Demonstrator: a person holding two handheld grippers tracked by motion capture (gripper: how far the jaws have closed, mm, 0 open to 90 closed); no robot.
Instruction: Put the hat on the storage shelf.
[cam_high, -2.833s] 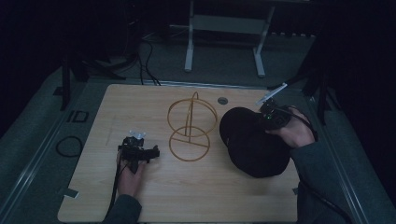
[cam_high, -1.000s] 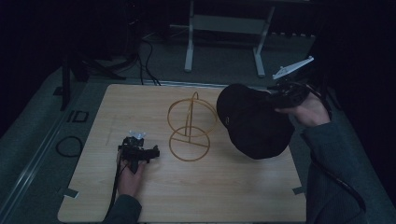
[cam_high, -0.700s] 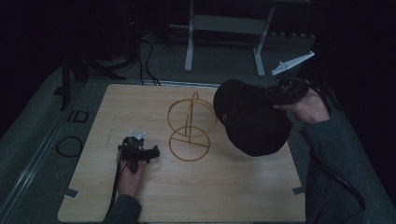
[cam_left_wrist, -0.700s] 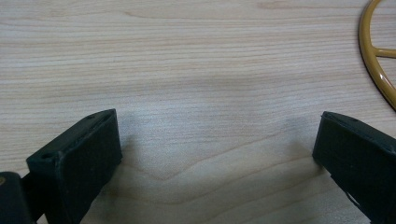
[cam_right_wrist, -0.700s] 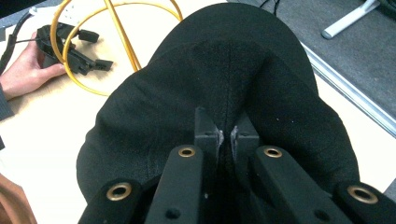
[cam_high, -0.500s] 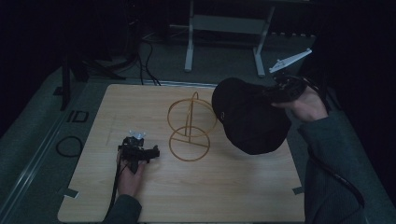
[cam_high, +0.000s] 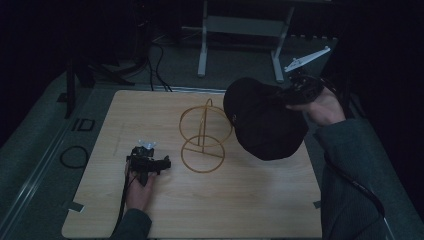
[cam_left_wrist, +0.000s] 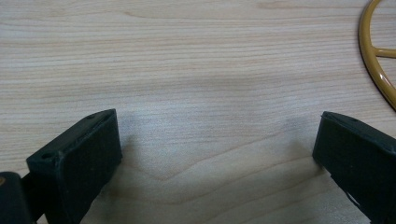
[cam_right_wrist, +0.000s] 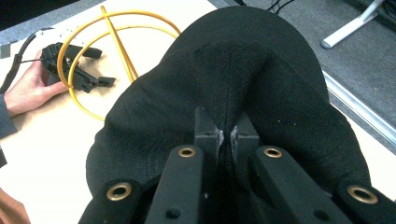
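Right gripper: jaws pinch a fold of the black cap, held in the air.
Black cap: hangs ahead of the right gripper, just beside the yellow wire stand.
Left gripper: rests on the wooden table, jaws spread wide, nothing between; stand's ring is ahead.
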